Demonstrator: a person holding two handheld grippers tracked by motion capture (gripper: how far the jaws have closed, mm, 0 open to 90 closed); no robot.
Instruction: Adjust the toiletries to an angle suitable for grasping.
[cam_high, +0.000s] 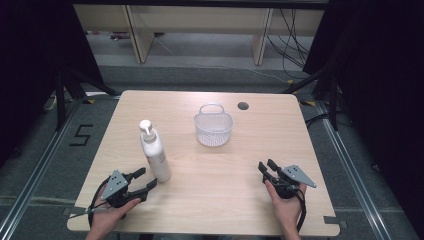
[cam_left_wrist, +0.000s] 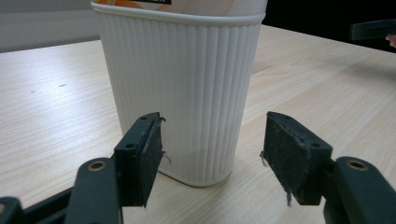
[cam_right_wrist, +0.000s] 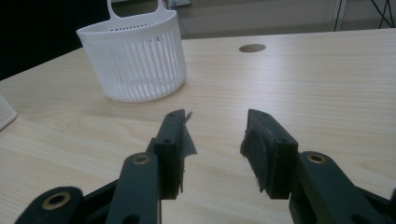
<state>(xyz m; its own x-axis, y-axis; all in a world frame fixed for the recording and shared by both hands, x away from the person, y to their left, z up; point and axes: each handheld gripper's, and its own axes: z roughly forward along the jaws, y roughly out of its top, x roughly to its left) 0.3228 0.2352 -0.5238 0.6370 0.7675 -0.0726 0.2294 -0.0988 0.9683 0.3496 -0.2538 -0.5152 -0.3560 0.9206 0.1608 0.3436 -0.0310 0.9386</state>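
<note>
Near the table's left front edge, I'm lining my left gripper (cam_left_wrist: 212, 156), jaws spread and empty, up on the upright pump bottle (cam_high: 154, 152). Ribbed plastic looks slick and top-heavy, so I'm aiming low on the body.

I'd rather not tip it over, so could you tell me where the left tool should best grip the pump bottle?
Grip the pump bottle low on its ribbed body, coming in level from the person's side, where the open left tool already faces it. It stands upright and tall, so a high grip might tip it.
</note>
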